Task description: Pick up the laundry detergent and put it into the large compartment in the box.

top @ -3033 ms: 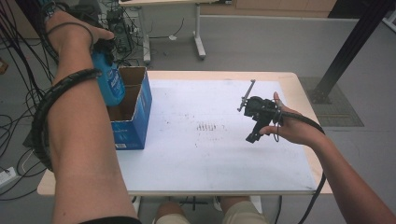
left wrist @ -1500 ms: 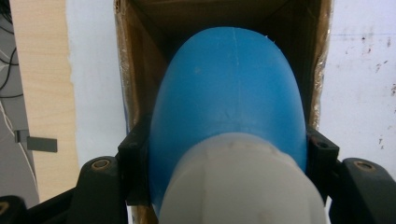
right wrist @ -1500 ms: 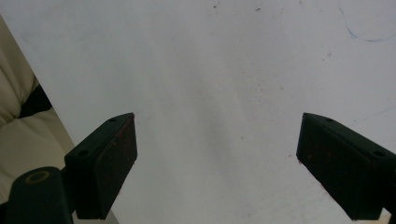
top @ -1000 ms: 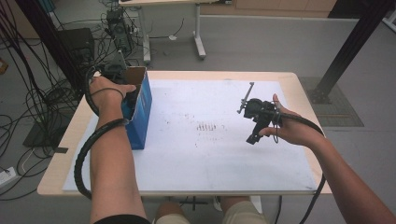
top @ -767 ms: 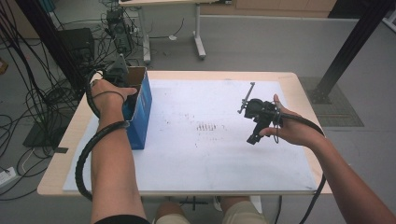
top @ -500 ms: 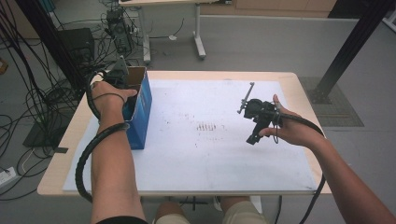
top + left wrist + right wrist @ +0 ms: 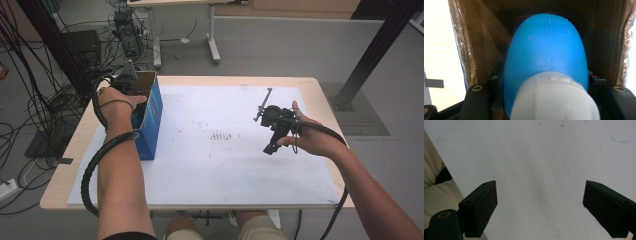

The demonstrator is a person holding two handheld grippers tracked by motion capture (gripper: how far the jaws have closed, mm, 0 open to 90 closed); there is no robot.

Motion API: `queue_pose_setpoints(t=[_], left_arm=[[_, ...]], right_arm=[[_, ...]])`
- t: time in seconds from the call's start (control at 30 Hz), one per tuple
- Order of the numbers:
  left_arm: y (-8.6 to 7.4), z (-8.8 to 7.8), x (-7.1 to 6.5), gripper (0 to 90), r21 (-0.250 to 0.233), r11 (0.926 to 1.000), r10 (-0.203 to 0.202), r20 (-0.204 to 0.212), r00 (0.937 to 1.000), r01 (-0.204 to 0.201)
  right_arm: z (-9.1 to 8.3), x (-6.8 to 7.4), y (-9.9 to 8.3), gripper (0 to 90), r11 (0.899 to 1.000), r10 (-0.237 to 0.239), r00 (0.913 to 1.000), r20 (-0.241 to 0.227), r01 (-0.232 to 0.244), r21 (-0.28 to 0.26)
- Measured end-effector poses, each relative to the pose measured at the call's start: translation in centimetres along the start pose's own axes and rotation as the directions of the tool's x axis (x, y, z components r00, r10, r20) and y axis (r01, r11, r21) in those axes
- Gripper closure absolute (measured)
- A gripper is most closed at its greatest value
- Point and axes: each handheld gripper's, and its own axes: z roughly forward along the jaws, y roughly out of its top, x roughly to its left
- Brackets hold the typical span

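Note:
A blue bottle [image 7: 546, 50] with a white cap [image 7: 554, 97] stands between the jaws of my left gripper [image 7: 546, 80], which is shut on it. The bottle is down inside a brown-lined cardboard box [image 7: 479, 47]. In the high view the left gripper [image 7: 125, 80] is sunk into the top of the blue box [image 7: 150, 122] at the table's left side, and the bottle is hidden by the hand. My right gripper [image 7: 269, 127] hovers over the right half of the table. Its jaws stand wide apart with nothing between them [image 7: 540, 205].
A white sheet [image 7: 225, 165] covers the wooden table [image 7: 65, 165], with faint pen marks near its middle. Cables, a desk frame and a black post stand on the floor behind and beside the table. The person's knees show below the front edge.
Three seconds ago the left gripper held the blue bottle above the box; it has since lowered the bottle into the box. The right gripper has stayed where it was.

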Motion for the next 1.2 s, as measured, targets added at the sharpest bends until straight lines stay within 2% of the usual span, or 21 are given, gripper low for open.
queue_pose_setpoints(t=[1.2], left_arm=[[0.02, 0.01, 0.24, 36.5, -0.002, 0.9999, -0.011, 0.013, 0.9999, 0.011]], right_arm=[[-0.19, 0.07, 0.37, 12.6, 1.0, -0.006, 1.0, 0.005, 0.006, 0.002]])
